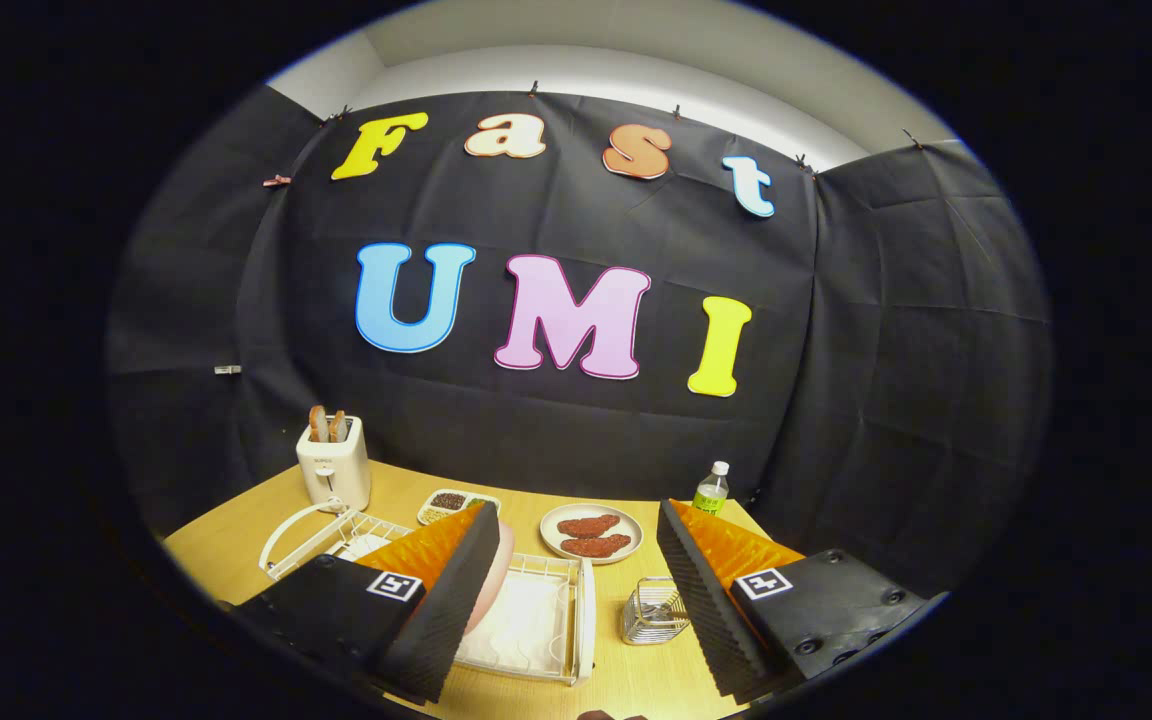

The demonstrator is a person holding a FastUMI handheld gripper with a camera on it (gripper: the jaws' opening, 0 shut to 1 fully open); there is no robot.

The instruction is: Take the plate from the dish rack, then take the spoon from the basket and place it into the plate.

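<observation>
My gripper (576,575) is open above the wooden table, its two fingers spread wide. A white wire dish rack (546,625) lies below and between the fingers. A pink plate (498,570) stands on edge in the rack, right against the inner side of the left finger and partly hidden by it. A small wire basket (654,610) stands just right of the rack, close to the right finger; I cannot make out the spoon in it.
A white toaster (334,465) with toast stands at the back left of the table (236,545). A divided snack tray (456,503), a plate of brown food (591,535) and a small bottle (711,488) line the back.
</observation>
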